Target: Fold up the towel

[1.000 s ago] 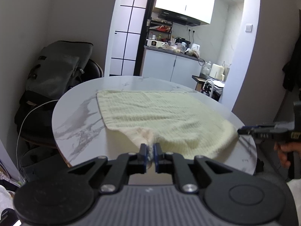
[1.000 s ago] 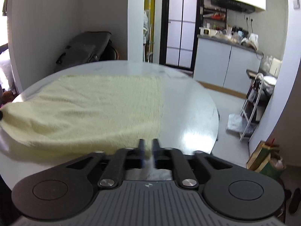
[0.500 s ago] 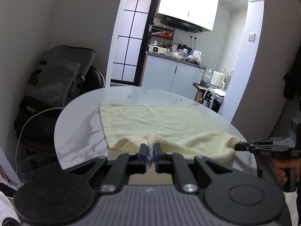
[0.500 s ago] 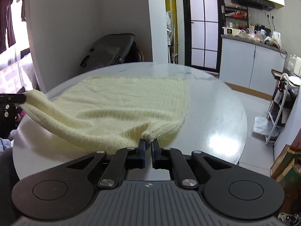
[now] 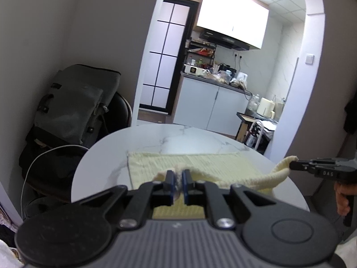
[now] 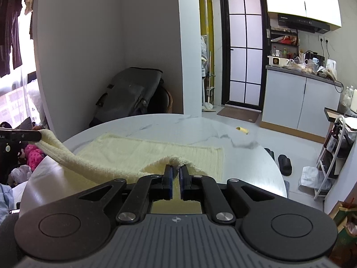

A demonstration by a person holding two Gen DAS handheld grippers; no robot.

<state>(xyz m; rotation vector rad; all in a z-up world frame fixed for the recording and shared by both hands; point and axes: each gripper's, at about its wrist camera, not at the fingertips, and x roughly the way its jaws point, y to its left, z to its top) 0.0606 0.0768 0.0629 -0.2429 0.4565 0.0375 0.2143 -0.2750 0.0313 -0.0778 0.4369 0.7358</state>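
A pale yellow towel (image 5: 200, 163) lies on the round marble table (image 5: 156, 138), its far half flat and its near edge lifted. My left gripper (image 5: 177, 176) is shut on the near left corner of the towel. My right gripper (image 6: 175, 170) is shut on the near right corner of the towel (image 6: 156, 151). The raised edge sags between the two corners. In the left wrist view the right gripper (image 5: 294, 164) shows at the right with its corner pinched. In the right wrist view the left gripper (image 6: 38, 135) shows at the left edge.
A grey backpack (image 5: 75, 102) rests on a dark chair left of the table, with a white cable (image 5: 33, 167) hanging beside it. Beyond stands a kitchen counter (image 5: 214, 105). A white rack (image 6: 332, 156) and slippers (image 6: 283, 160) are on the floor to the right.
Both grippers have risen and moved toward the far side, lifting the towel's near edge off the table. The flat part of the towel now looks shorter.
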